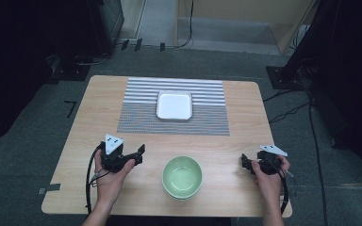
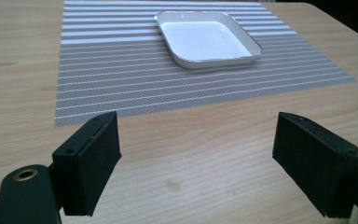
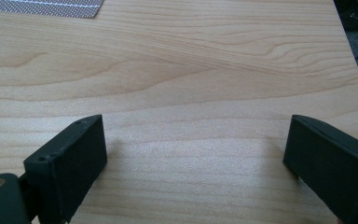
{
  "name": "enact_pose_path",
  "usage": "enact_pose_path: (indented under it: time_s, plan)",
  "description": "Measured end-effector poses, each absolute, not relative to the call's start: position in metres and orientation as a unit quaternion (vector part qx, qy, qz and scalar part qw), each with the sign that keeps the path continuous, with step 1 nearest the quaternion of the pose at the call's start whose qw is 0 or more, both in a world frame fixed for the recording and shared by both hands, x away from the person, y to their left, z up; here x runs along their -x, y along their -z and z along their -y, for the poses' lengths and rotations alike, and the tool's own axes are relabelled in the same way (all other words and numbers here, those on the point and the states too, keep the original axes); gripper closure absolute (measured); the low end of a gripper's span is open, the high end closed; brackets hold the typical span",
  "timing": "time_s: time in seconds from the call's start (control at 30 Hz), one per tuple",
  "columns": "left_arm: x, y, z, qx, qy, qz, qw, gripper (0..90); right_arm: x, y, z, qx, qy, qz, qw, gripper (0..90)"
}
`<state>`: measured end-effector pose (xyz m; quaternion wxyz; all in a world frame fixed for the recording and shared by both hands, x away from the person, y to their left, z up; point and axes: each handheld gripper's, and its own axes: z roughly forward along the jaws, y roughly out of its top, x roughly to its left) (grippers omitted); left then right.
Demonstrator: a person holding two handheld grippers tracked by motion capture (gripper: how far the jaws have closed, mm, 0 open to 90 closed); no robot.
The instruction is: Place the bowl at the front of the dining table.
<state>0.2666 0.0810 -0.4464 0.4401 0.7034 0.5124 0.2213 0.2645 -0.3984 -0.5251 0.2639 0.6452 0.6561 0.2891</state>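
Observation:
A pale green bowl (image 1: 182, 176) sits near the table's front edge, between my two hands. A white square dish (image 1: 174, 105) (image 2: 208, 37) rests on a grey striped placemat (image 1: 141, 113) (image 2: 121, 79) farther back. My left gripper (image 1: 138, 154) (image 2: 196, 161) hovers left of the bowl, its jaws wide apart with nothing between them, facing the dish across bare wood. My right gripper (image 1: 246, 162) (image 3: 196, 163) stays right of the bowl, its jaws also apart and empty over the wooden table (image 3: 191, 84).
The wooden table (image 1: 99, 136) stands on a grey carpet. Dark equipment and cables lie on the floor at the back left and along the right side. A corner of the placemat (image 3: 51, 7) shows at the top left of the right gripper view.

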Motion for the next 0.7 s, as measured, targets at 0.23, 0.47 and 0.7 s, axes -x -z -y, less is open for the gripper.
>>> enact_pose_path:
  time_s: [0.23, 0.47, 0.7]
  plan:
    - [-0.255, 0.442, -0.069, -0.717, -0.2, -0.49, 0.453, 14.9, -0.265, 0.525, 0.396, -0.654, -0.285, -0.647, 0.268, 5.1]
    - [-0.244, 0.437, -0.058, -0.727, -0.194, -0.469, 0.463, 14.9, -0.265, 0.525, 0.393, -0.663, -0.282, -0.638, 0.272, 5.5]
    - [-0.238, 0.438, -0.049, -0.734, -0.189, -0.457, 0.465, 15.1, -0.264, 0.523, 0.384, -0.662, -0.278, -0.633, 0.29, 14.2]
